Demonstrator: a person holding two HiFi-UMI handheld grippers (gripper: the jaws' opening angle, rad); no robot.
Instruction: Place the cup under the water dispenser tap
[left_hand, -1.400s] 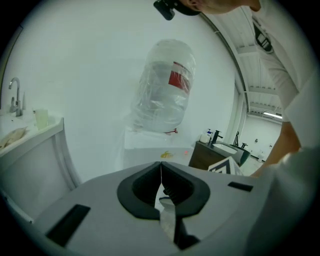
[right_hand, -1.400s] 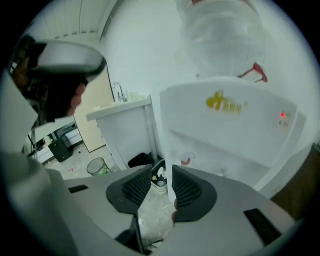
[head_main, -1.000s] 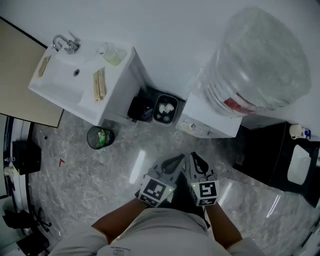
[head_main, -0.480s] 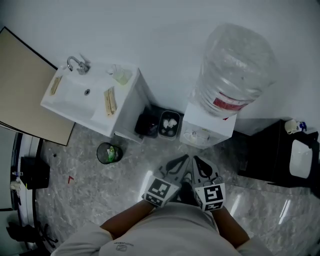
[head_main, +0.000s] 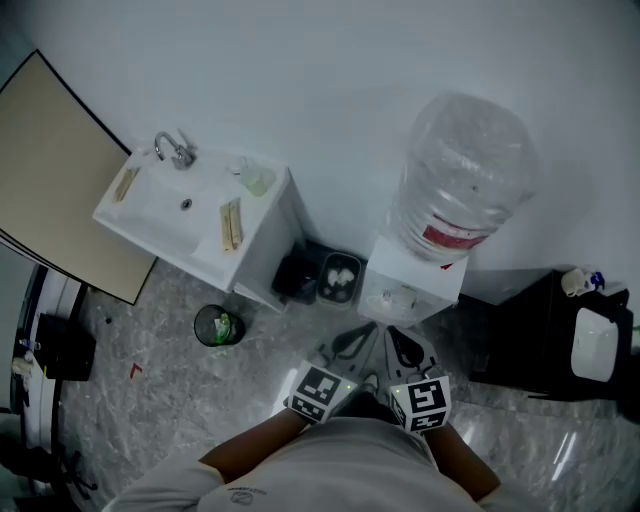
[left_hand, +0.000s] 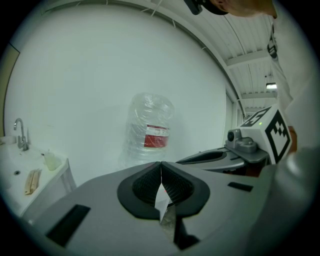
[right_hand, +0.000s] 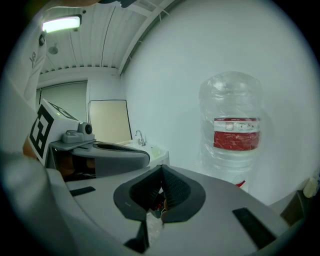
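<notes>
over marble floor (head_main: 150, 400), closed left tongs (left_hand: 161, 170) and right tongs (right_hand: 161, 177) face dispenser (head_main: 412, 288).

A plain white wall (head_main: 330, 80) backs the room, and the floor (head_main: 150, 400) is grey, marbled and glossy. A white sink cabinet (head_main: 262, 235) with a chrome tap (head_main: 175, 150) stands against the wall, beside a beige panel (head_main: 55, 170). A small round bin (head_main: 220, 326) sits on the floor before it, and two dark bins (head_main: 320, 277) stand just beside the cabinet. A black cabinet (head_main: 540, 340) stands at the right. Overhead, a strip light (right_hand: 61, 23) glows in a white slatted ceiling (right_hand: 95, 45).
</notes>
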